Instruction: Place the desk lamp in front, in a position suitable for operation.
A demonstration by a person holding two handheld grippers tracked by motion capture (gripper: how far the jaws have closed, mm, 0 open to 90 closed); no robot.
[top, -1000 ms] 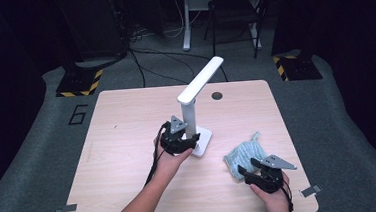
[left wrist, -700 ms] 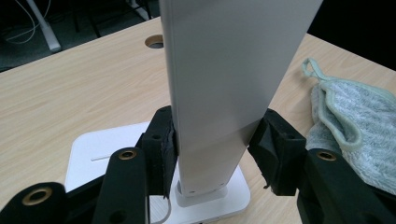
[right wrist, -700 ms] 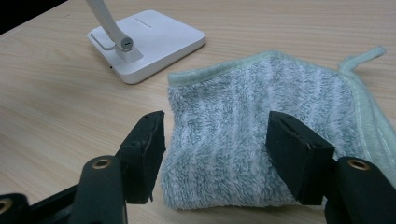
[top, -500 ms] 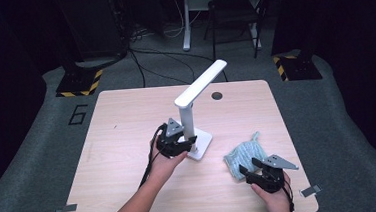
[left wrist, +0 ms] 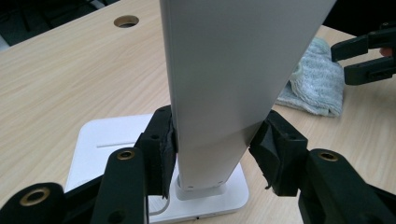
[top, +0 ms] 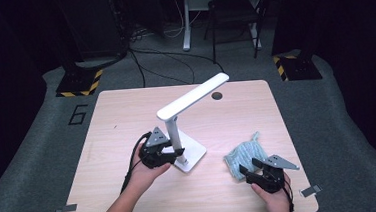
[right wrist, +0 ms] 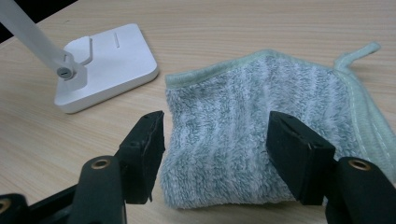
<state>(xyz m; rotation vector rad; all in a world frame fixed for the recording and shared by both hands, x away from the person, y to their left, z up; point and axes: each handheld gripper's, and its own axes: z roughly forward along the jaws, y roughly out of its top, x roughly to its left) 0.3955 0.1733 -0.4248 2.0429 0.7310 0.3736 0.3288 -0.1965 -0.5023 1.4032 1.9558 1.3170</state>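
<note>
At the bottom right of the high view, the right gripper (top: pixel 256 170) sits at the near edge of the folded cloth (top: pixel 243 153). In the right gripper view its jaws stand wide apart, one on each side of the cloth's near corner, with nothing pinched between them. The cloth (right wrist: pixel 266 135) lies straight ahead of those jaws and spreads away toward the upper right of that frame, where a thin loop trails off its far corner. Whether the jaw tips touch the table (top: pixel 126 115) cannot be made out.

Left of centre in the high view, the left gripper (top: pixel 166 152) is at the foot of the white desk lamp (top: pixel 186 106). In the left gripper view its two pads press the flat upright post (left wrist: pixel 219 84) from either side, just above the square base (left wrist: pixel 112 144), so it is clamped on the lamp.

The lamp's head slants from the top of the post toward the upper right of the high view, over the small round hole (top: pixel 217 95) in the tabletop. I judge the right hand to be the one placed for the cloth, and the left to be steadying the lamp.

The post blocks much of the left gripper view, and its top is cut off.
</note>
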